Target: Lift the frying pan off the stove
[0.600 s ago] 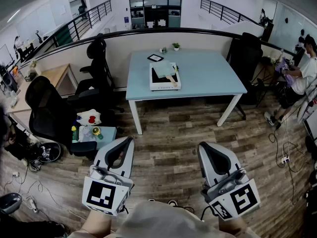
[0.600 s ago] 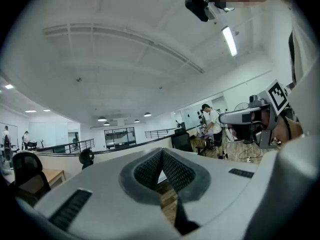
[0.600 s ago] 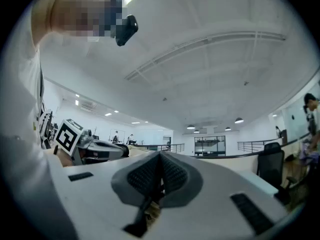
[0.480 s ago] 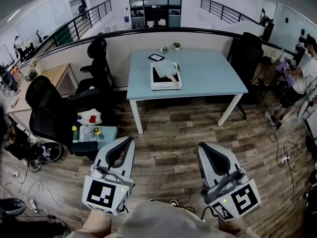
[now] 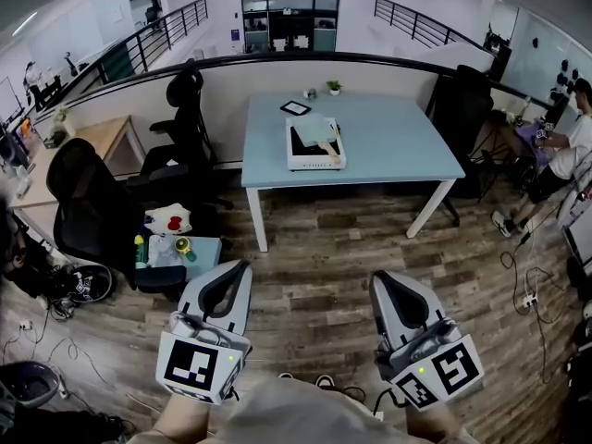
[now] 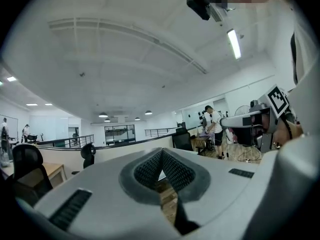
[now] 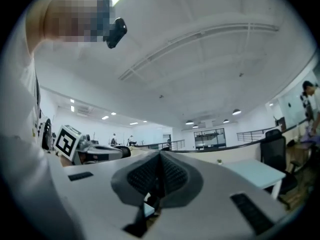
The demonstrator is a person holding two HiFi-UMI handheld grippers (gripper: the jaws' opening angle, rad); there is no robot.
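Note:
A pale frying pan (image 5: 313, 129) with a wooden handle sits on a white stove (image 5: 315, 161) on the light blue table (image 5: 398, 146) across the room. Both grippers are held low, close to the person's body and far from the pan. My left gripper (image 5: 240, 266) is shut with nothing between its pads, and its tips meet in the left gripper view (image 6: 161, 154). The right gripper (image 5: 378, 276) is also shut and empty, its pads pressed together in the right gripper view (image 7: 160, 156). Both gripper views look out over the room and show neither pan nor stove.
Wooden floor lies between me and the table. Two black office chairs (image 5: 185, 146) (image 5: 88, 211) and a small teal side table (image 5: 176, 248) with toys stand at the left. A black tablet (image 5: 295, 107) and a plant (image 5: 333, 86) are behind the stove. A person (image 5: 569, 146) sits at the right.
The head view has shifted slightly, so the table and stove sit a little further right and lower in the picture. Both grippers stay shut in almost the same place.

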